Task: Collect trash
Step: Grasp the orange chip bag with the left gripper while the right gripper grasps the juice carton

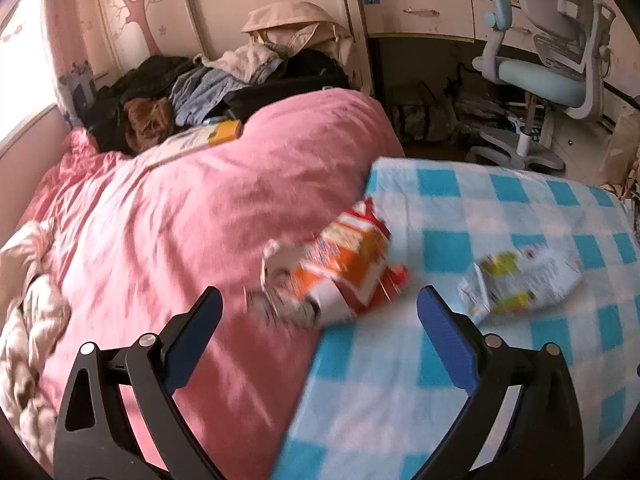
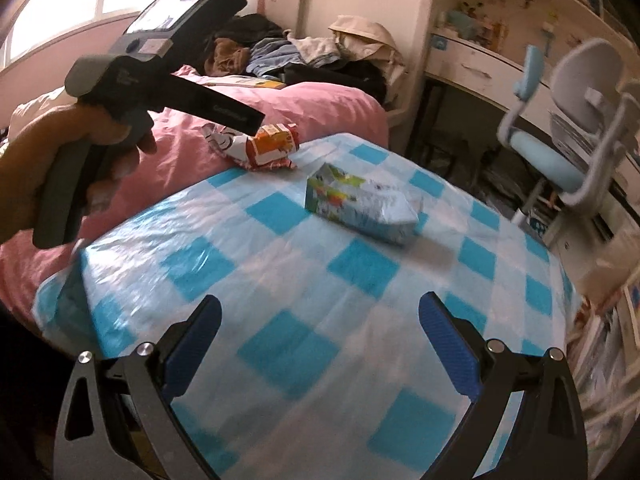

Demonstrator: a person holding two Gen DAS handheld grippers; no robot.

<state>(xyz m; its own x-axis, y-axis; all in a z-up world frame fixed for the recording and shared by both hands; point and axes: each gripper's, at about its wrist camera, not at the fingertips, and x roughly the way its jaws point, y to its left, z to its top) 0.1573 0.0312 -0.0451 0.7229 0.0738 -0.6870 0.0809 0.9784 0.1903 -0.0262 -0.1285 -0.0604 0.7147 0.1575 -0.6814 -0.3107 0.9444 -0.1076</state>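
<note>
A crumpled orange and red snack wrapper (image 1: 340,264) lies on the edge of the blue-checked cloth (image 1: 400,380), against the pink duvet (image 1: 180,220). A white-blue wrapper with green print (image 1: 520,280) lies to its right. My left gripper (image 1: 320,304) is open and empty, just short of the orange wrapper. In the right wrist view, my right gripper (image 2: 320,312) is open and empty over the checked cloth (image 2: 280,340), short of the white-blue wrapper (image 2: 360,204). The orange wrapper (image 2: 268,148) lies beyond, under the left gripper body (image 2: 160,64).
A pile of clothes (image 1: 224,76) and a yellow-edged book (image 1: 200,138) lie at the far end of the bed. A blue and white desk chair (image 1: 544,68) and a desk with drawers (image 1: 420,12) stand at the right. A window (image 2: 60,8) is at the far left.
</note>
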